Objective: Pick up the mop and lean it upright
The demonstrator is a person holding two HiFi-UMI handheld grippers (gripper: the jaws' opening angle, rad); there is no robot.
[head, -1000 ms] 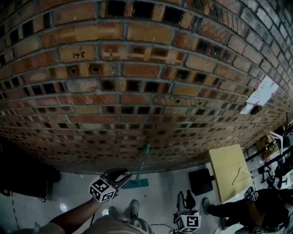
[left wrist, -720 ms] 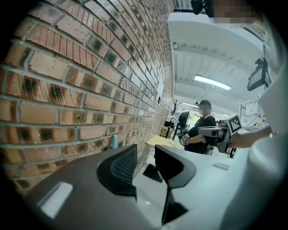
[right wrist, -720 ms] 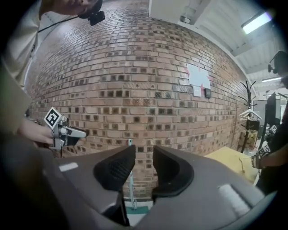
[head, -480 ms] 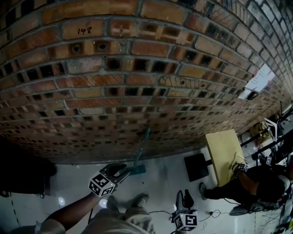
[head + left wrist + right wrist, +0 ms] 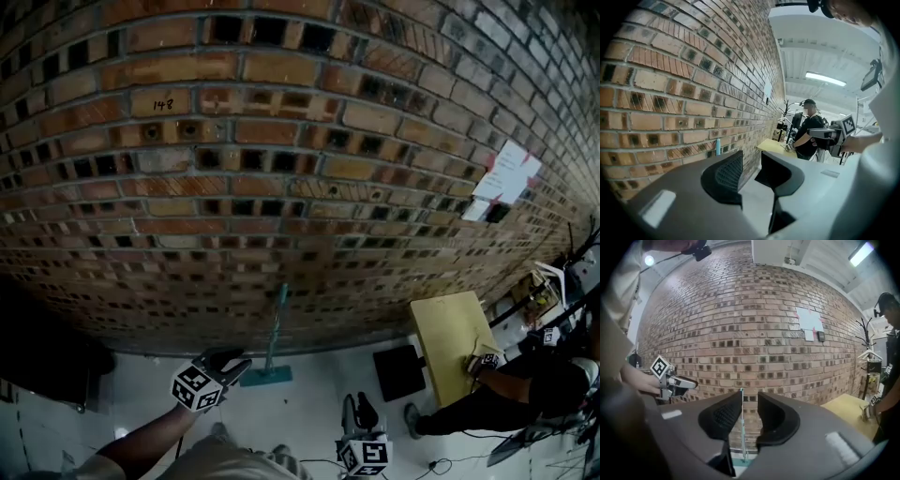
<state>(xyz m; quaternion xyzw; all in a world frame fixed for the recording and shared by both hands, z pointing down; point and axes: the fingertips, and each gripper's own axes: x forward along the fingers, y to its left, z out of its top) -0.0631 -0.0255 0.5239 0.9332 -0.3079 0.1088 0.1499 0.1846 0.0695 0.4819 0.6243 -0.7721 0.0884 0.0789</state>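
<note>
The mop stands upright with its teal handle (image 5: 275, 323) leaning on the brick wall and its teal head (image 5: 265, 377) on the floor. My left gripper (image 5: 234, 362) hovers just left of the mop head, apart from it, open and empty. In the left gripper view its jaws (image 5: 750, 168) show a clear gap, with the handle's top (image 5: 718, 146) beyond. My right gripper (image 5: 359, 405) is lower and to the right, away from the mop. Its jaws (image 5: 750, 411) have just been closing to a narrow gap with nothing between them. The mop handle (image 5: 741, 427) shows far behind that gap.
The brick wall (image 5: 281, 141) fills the view ahead, with a paper sheet (image 5: 504, 178) pinned at right. A yellow table (image 5: 455, 342) and a black box (image 5: 398, 372) stand right of the mop. A person (image 5: 525, 389) sits there. A dark object (image 5: 47, 347) sits at left.
Both grippers have drifted back from the wall and a little down. The right jaws have narrowed. The mop stays leaning on the wall.
</note>
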